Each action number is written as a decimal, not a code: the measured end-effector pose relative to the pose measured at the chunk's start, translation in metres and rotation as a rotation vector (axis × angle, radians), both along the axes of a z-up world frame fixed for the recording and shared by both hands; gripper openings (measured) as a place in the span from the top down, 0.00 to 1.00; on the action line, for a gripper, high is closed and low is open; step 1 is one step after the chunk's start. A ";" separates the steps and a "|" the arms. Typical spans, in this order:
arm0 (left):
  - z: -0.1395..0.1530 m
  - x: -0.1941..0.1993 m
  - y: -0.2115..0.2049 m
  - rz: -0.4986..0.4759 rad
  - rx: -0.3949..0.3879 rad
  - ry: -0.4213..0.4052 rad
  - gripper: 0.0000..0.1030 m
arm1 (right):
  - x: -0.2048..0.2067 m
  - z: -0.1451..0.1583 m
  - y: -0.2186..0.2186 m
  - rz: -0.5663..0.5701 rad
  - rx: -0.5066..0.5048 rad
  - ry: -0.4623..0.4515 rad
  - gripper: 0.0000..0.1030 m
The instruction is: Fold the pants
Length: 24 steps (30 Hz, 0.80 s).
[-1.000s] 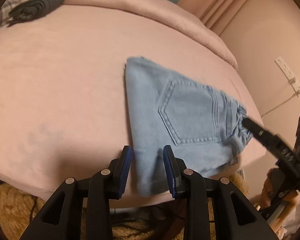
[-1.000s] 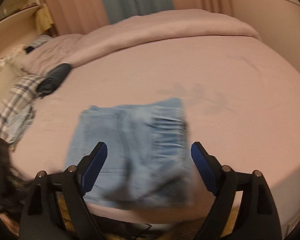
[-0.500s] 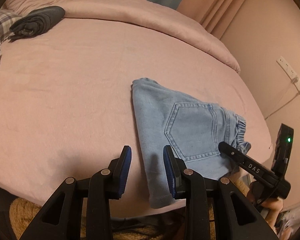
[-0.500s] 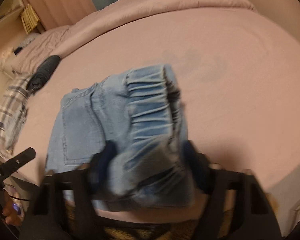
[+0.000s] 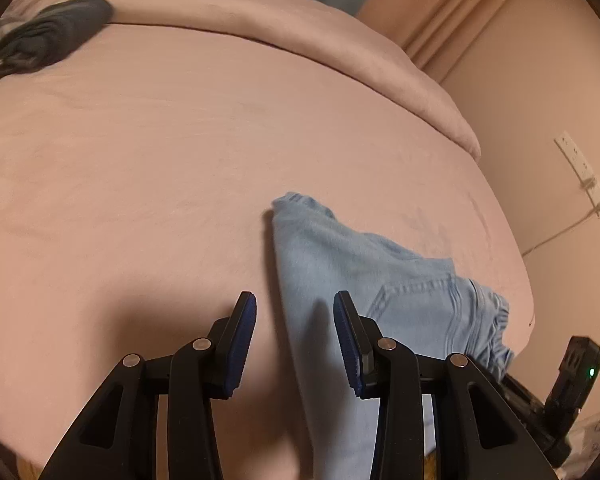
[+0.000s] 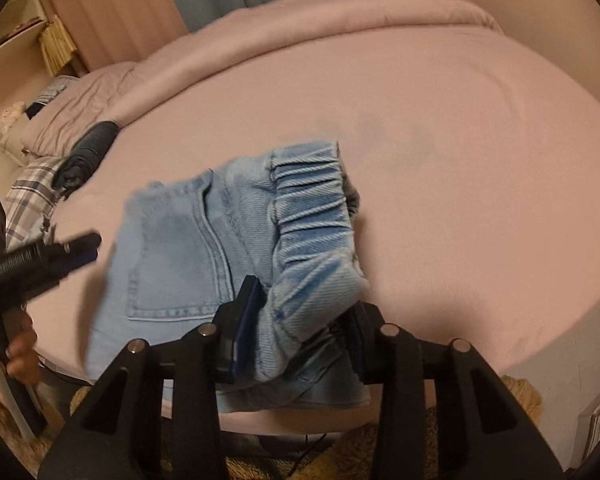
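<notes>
Light blue denim pants [image 5: 364,280] lie folded near the front edge of the pink bed [image 5: 140,200], back pocket up. My left gripper [image 5: 296,340] hovers over their left folded edge. Its jaws are opening; the edge lies between them, and the left pad is clear of it. In the right wrist view the pants [image 6: 172,252] are bunched at the elastic waistband [image 6: 312,216]. My right gripper [image 6: 300,332] is closing on that waistband, and the cloth fills the gap between its pads. The left gripper [image 6: 80,248] shows at the left, held by a hand [image 6: 20,356].
A dark grey folded garment [image 5: 48,40] and a plaid cloth [image 6: 28,200] lie at the far left of the bed. A rolled pink duvet [image 5: 320,40] runs along the back. A wall socket with a cable [image 5: 580,172] is at the right. A shaggy rug [image 6: 380,448] lies below the bed's edge.
My right jaws have come in from wide apart onto the waistband, bunching it, as the gripper sank. My left gripper has shifted along the pants' left edge and its jaws have widened slightly.
</notes>
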State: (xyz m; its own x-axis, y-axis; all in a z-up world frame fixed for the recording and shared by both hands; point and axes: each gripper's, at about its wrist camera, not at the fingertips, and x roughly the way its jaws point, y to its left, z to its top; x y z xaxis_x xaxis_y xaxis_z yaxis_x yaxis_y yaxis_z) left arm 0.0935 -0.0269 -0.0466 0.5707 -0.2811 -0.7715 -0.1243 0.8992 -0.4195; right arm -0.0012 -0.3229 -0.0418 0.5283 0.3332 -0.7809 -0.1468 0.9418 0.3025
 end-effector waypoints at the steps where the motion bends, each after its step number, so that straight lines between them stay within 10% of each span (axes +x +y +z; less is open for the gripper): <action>1: -0.004 0.007 -0.003 -0.009 0.004 0.017 0.63 | 0.000 -0.003 -0.001 0.001 0.003 0.003 0.58; 8: -0.033 0.033 -0.012 -0.042 0.020 0.070 0.63 | 0.002 -0.008 0.000 0.003 -0.010 0.006 0.52; 19: -0.036 -0.033 -0.016 -0.141 0.016 0.002 0.63 | 0.005 -0.013 -0.005 -0.002 -0.011 0.014 0.48; 24: -0.039 -0.066 -0.004 -0.134 -0.117 0.042 0.63 | 0.006 -0.012 -0.006 -0.002 -0.015 0.016 0.45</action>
